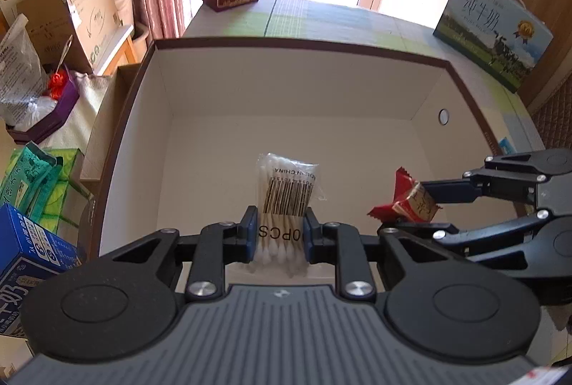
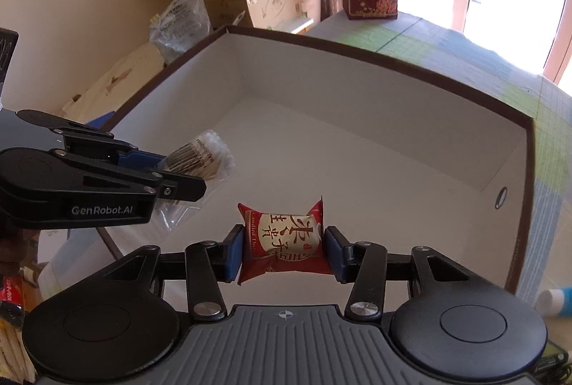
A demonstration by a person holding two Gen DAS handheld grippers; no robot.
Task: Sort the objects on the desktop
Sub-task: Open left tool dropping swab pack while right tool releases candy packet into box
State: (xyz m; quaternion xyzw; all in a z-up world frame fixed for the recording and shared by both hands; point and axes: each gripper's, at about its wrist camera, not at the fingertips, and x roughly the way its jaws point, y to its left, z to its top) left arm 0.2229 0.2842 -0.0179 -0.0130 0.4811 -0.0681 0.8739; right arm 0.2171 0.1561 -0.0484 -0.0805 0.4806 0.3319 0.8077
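Hovering inside box rim (image 1: 304, 45), left claw (image 1: 280, 230) clamping swab packet (image 1: 287, 188), right claw (image 2: 284, 251) clamping snack (image 2: 284, 238)

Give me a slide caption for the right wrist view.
Right gripper holds a red snack packet over the open white box.

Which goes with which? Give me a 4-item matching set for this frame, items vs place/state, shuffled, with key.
Items:
1. cotton swab pack
2. red candied date packet
3. white box
4. pure milk carton

Place/state:
A. stands on the mat right of the box
B. clamped in the right tongs
C. open-topped, nothing lying on its floor
D. clamped in the left tongs

Pairs: 1-D, 2-B, 3-C, 4-A
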